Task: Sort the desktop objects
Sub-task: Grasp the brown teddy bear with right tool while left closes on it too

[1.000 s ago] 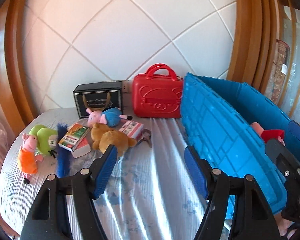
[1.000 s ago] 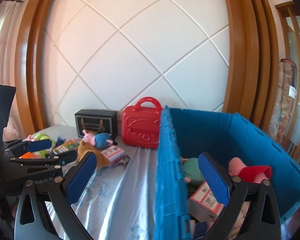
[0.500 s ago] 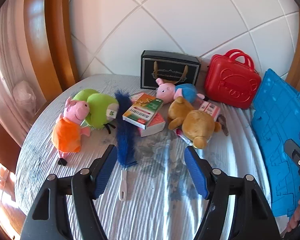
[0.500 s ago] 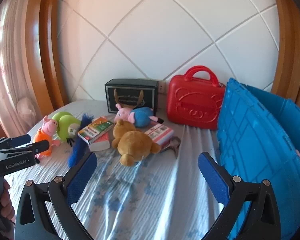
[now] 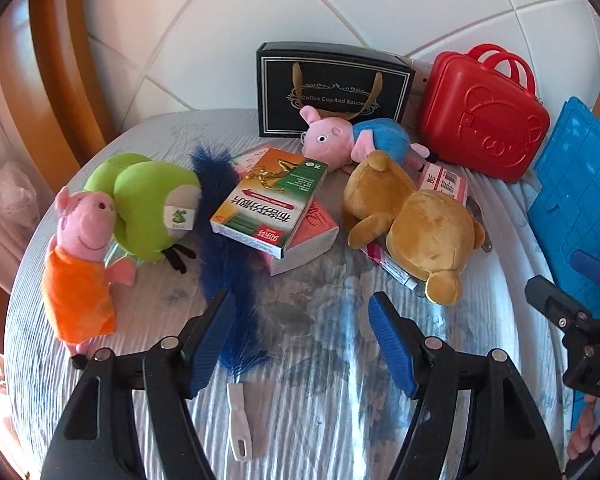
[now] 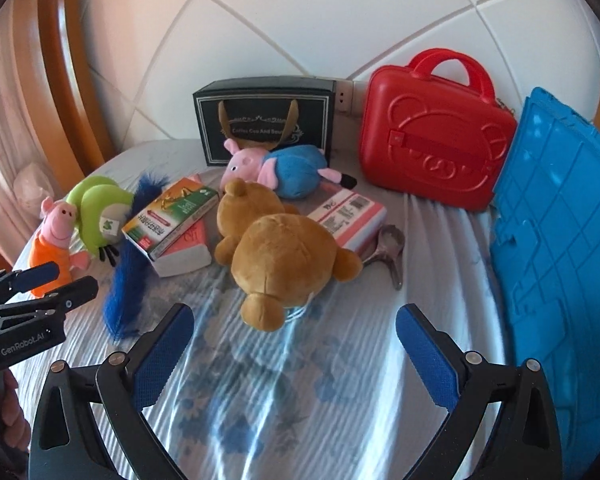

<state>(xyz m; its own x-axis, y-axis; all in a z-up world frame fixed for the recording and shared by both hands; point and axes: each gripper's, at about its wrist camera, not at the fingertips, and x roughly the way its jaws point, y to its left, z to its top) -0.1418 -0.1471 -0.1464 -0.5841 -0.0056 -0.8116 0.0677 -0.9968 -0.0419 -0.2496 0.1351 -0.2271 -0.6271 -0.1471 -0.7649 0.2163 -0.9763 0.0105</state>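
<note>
We see a round desk (image 5: 324,432) under a pale patterned cloth, set against a white tiled wall. At the right edge stands a blue crate (image 6: 560,240), its ribbed wall facing us. At the far side, a red toy suitcase (image 6: 436,140) stands upright just left of the crate, and a black gift bag (image 6: 264,120) stands left of the suitcase. Both tools hang over the near part of the desk: the left tool (image 5: 302,344) and the right tool (image 6: 294,354) each have their blue pads spread wide with nothing between them. The things to sort lie in a loose cluster at mid-desk. A brown plush bear (image 6: 276,256) lies face down, partly over a pink and white box (image 6: 350,216); a metal clip-like item (image 6: 388,252) lies just right of that box. A pig plush in blue (image 6: 284,168) lies just beyond the bear. A green and red box (image 5: 268,200) rests on a pink box (image 5: 308,236). A blue feather duster (image 5: 228,264) lies just left of them, its white handle pointing near. Farthest left, a green plush (image 5: 148,204) touches a pig plush in orange (image 5: 80,264).
</note>
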